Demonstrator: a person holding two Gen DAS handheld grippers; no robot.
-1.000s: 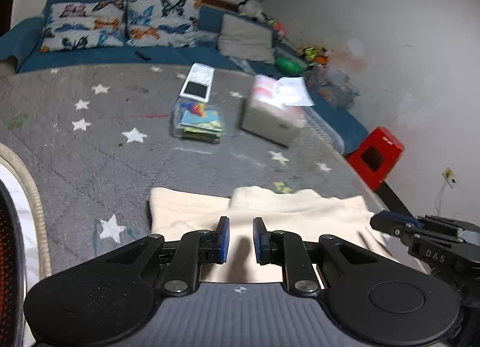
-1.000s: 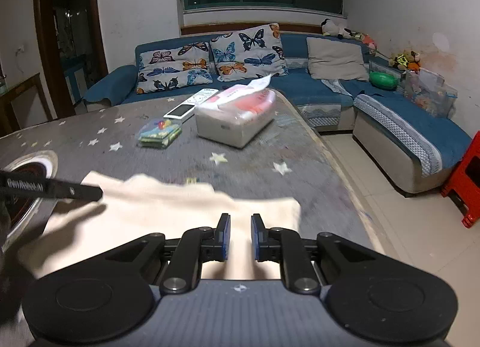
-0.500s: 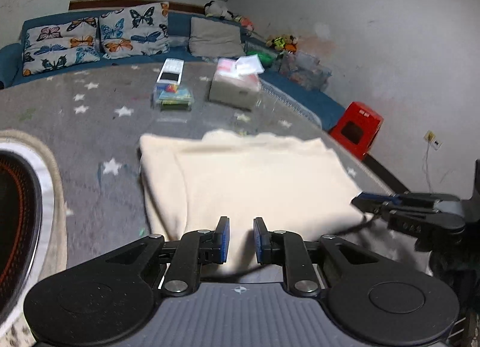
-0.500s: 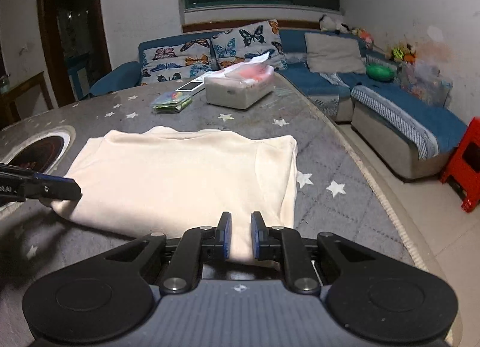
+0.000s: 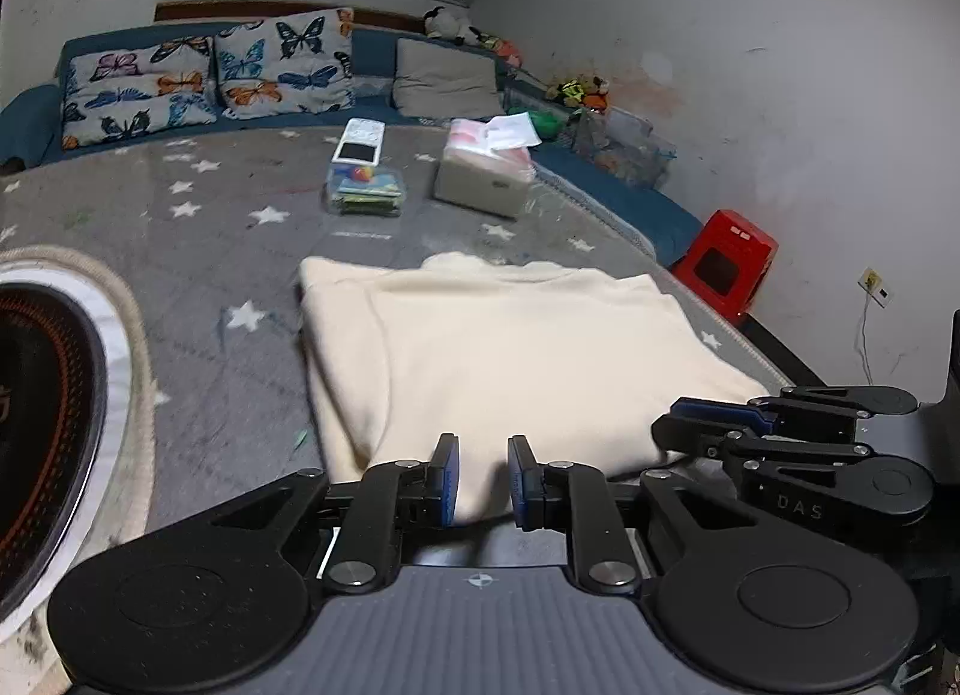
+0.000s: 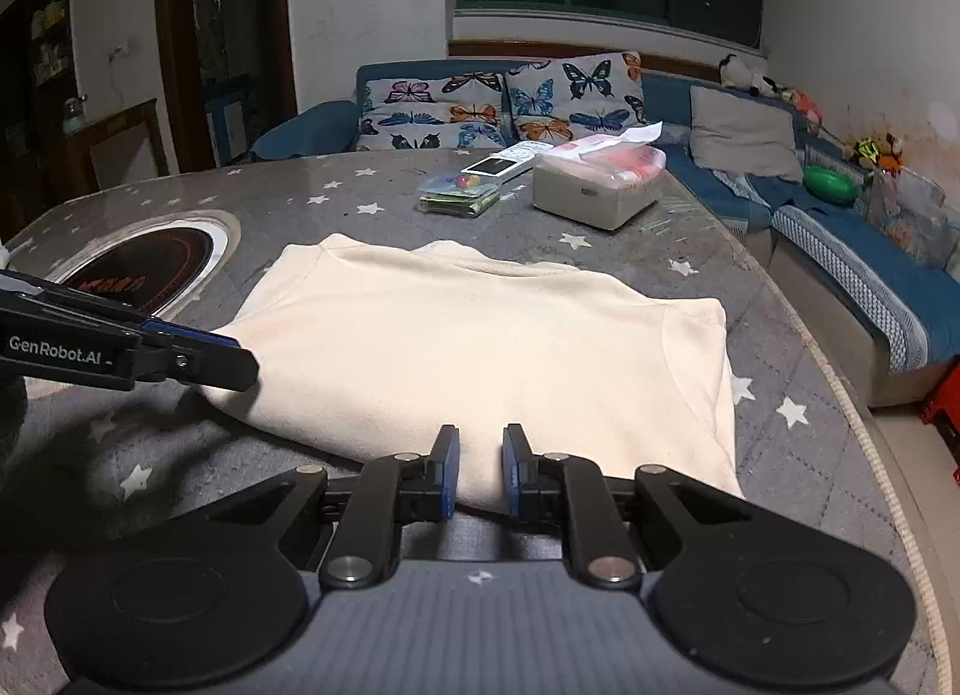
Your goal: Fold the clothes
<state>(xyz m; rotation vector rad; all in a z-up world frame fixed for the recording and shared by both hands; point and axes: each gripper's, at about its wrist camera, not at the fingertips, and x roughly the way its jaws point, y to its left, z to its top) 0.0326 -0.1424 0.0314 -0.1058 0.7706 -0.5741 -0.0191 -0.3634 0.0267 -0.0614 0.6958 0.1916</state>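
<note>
I have a cream garment [image 6: 480, 359] lying flat on the grey star-patterned desk [image 6: 600, 242], folded into a broad rectangle with its near edge toward me. My left hand-held gripper [image 5: 483, 476] sits at that near edge on the left side; its blue pads [image 5: 449, 476] stand a narrow gap apart with the cream cloth between them, and they look pinched on the hem. My right hand-held gripper [image 6: 480, 470] is at the same edge further right, its jaws equally narrow with cloth between the pads [image 6: 448, 470], so it too looks clamped on the garment. In the left wrist view the right hand-held gripper's fingers come in from the right at the garment's near corner; in the right wrist view the left one reaches in from the left, touching the cloth's edge.

Beyond the garment, well apart from it, stand a tissue box [image 6: 594, 188], a clear box of colourful items [image 6: 459, 197] and a white remote-like device [image 6: 501, 164]. A round dark inset with a pale rim [image 6: 147, 263] sits in the desk to the left. Behind is a blue sofa [image 6: 312, 128] with butterfly cushions [image 6: 498, 107], and a red stool [image 5: 723, 263] on the floor to the right.
</note>
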